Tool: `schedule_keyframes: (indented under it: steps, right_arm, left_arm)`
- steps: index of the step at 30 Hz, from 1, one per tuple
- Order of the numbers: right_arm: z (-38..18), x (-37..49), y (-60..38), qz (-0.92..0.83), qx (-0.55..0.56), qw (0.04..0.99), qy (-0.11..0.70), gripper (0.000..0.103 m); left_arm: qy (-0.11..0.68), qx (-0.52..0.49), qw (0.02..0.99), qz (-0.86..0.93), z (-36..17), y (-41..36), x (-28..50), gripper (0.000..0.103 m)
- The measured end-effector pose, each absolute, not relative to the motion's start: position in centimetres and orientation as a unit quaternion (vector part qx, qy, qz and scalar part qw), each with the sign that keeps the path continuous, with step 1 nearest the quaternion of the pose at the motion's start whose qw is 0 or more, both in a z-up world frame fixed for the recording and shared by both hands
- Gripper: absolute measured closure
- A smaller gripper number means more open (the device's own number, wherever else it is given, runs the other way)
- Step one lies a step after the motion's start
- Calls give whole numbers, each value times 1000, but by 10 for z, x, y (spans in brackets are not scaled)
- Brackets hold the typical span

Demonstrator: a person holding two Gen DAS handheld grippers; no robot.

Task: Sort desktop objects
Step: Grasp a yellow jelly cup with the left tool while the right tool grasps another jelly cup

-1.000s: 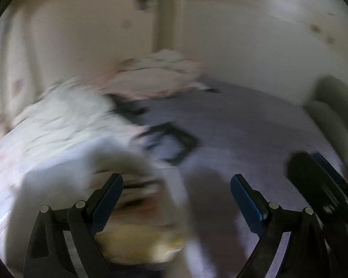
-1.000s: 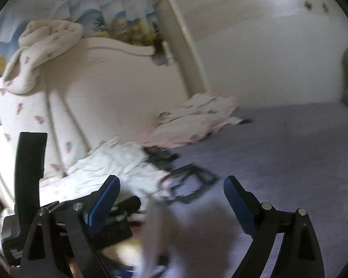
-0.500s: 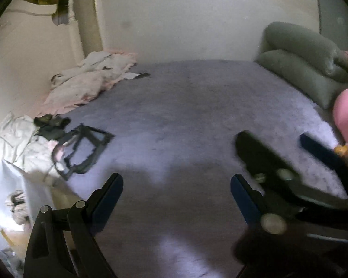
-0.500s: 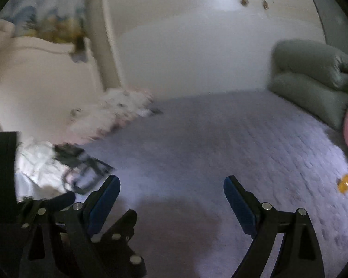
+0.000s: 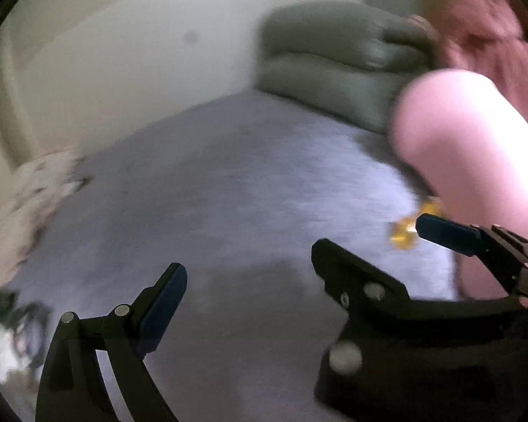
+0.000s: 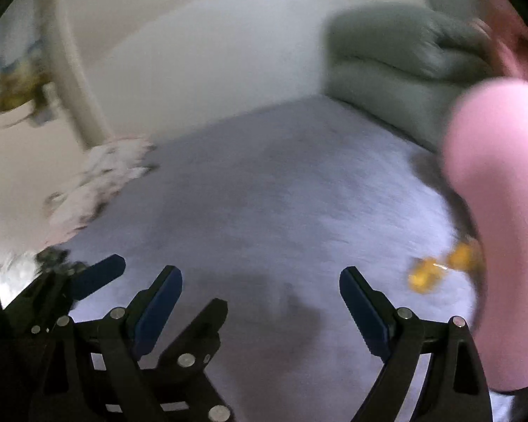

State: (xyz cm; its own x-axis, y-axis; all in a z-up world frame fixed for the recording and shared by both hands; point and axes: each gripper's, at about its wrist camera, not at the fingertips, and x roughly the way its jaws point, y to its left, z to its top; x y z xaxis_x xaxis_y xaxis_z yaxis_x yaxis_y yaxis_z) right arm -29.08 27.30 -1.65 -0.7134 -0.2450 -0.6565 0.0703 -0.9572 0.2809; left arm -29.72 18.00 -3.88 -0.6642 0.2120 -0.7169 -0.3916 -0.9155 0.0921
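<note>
While both frames are smeared with blur, I can read the jaws: my right gripper stands wide apart with nothing between its blue pads, only bare cover beneath. My left gripper shows at the lower left of the right wrist view, also spread and empty; in its own view only one of its fingers is clear, because the right gripper crosses in front.

Outward from the right gripper, just off its right finger, lies a small translucent yellow-orange object, lumpy, two blobs joined, too blurred to name. It rests on the grey-lavender quilted bed cover, touching or nearly under a large pale pink rounded shape, which I cannot identify. The left wrist view puts the same yellow object just beyond the right gripper's far finger.

Further out: folded grey-green bedding against the pale wall, crumpled white floral cloth at left.

Progress, my judgement: nothing held, nothing visibly sorted here. The yellow piece looks the likely next pick; sorting appears barely begun.
</note>
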Motion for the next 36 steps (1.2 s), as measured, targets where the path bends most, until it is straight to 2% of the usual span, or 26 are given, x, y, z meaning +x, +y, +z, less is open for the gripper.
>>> schedule_keyframes:
  steps: [3,6,9,14,16,18,19,29,31,32,36]
  right_arm:
    - [-34,-292,327,-915,377,7,-145,11]
    - [-59,-293,385,-901,375,-54,-213,11]
    - [-78,-295,418,-892,346,-58,-284,19]
    - [-92,-330,437,-876,326,-87,-345,22]
    - [-107,-334,441,-854,332,-114,-384,48]
    - [-124,-341,450,-826,384,-135,-391,62]
    - [-124,-339,452,-825,386,-150,-384,65]
    - [-124,-332,459,-824,377,-168,-388,65]
    - [-125,-333,457,-825,377,-173,-382,65]
    - [-125,-333,457,-825,378,-175,-382,65]
    - [-126,-332,455,-827,371,-182,-381,65]
  left_arm:
    - [126,-383,219,889,-55,230,-308,10]
    - [148,-371,249,882,-68,273,-316,10]
    - [172,-363,245,882,-82,300,-333,15]
    - [153,-393,272,865,-111,308,-365,27]
    - [177,-391,282,858,-124,313,-367,27]
    - [183,-385,298,854,-131,316,-367,27]
    - [172,-387,312,850,-132,316,-369,27]
    - [135,-411,345,833,-151,318,-370,28]
    - [126,-406,356,832,-152,324,-374,49]
    - [112,-405,356,835,-154,325,-375,66]
    - [102,-392,308,861,-154,318,-372,66]
